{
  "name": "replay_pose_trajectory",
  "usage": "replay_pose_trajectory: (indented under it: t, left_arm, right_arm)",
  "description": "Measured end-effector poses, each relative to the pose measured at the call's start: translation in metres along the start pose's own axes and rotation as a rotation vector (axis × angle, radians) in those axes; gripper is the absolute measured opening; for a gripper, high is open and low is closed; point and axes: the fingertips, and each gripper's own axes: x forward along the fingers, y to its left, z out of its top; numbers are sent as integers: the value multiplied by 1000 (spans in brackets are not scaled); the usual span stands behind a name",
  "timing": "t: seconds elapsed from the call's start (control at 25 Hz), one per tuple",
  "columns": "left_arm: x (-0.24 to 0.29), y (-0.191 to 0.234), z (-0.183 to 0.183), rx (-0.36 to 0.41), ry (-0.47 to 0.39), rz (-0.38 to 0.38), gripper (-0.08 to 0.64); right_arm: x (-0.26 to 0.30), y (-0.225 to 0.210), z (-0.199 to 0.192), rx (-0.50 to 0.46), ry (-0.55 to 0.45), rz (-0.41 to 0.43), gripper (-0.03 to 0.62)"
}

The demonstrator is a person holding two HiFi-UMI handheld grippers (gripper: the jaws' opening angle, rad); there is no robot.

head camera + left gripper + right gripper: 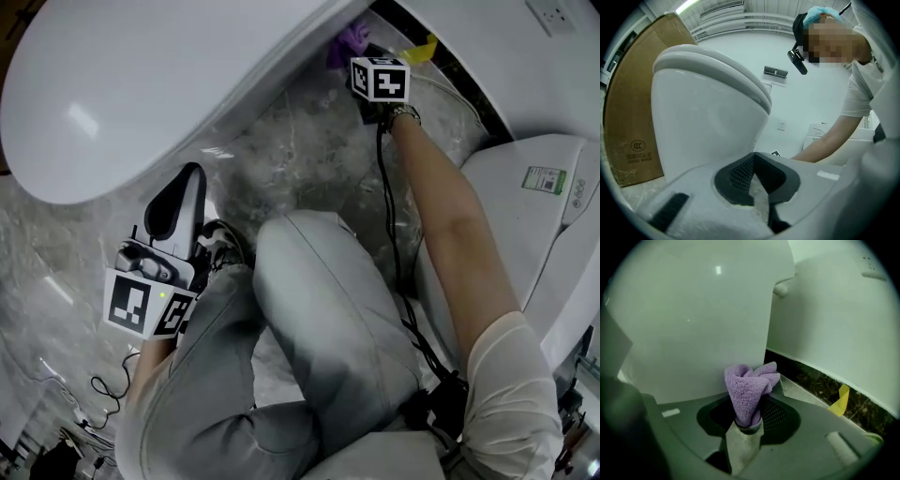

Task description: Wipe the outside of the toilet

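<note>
The white toilet (pixel 141 94) fills the head view's upper left, and its smooth side (pixel 693 319) rises close ahead in the right gripper view. My right gripper (pixel 750 420) is shut on a bunched purple cloth (pixel 750 390), held low beside the toilet's rear near the wall. From the head view, the cloth (pixel 347 42) peeks out under the bowl's edge, ahead of the right gripper (pixel 361 58). I cannot tell whether the cloth touches the porcelain. My left gripper (pixel 190 178) hangs by the person's knee, apart from the toilet (pixel 703 108), its jaws shut on nothing (pixel 753 157).
A second white toilet-like unit (pixel 534 225) with a green label stands at the right. The white wall (pixel 834 310) with dark skirting (pixel 820 385) and a yellow scrap (pixel 840 401) lies behind. A cardboard box (pixel 633 117) stands left of the toilet. The floor is grey marble (pixel 319 159).
</note>
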Motion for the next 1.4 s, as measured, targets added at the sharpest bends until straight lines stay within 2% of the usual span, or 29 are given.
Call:
replay_pose_trajectory:
  t: [0.28, 0.64, 0.84, 1.08, 1.16, 1.4]
  left_arm:
    - [-5, 0, -1, 17, 3, 17, 6]
    - [-24, -3, 0, 52, 10, 82, 6]
    - [-31, -8, 1, 74, 10, 100, 6]
    - [-37, -10, 0, 86, 23, 116, 6]
    - [-39, -10, 0, 82, 24, 122, 6]
    - [-40, -15, 2, 92, 10, 131, 6]
  right_arm:
    - [-14, 40, 2, 46, -70, 90, 138]
    - [-59, 141, -14, 62, -114, 292, 137]
    - [-81, 196, -28, 83, -91, 387, 137]
    - [-101, 256, -41, 102, -8, 488, 137]
    - [-109, 278, -43, 78, 11, 537, 137]
    - [-129, 324, -50, -73, 32, 703, 137]
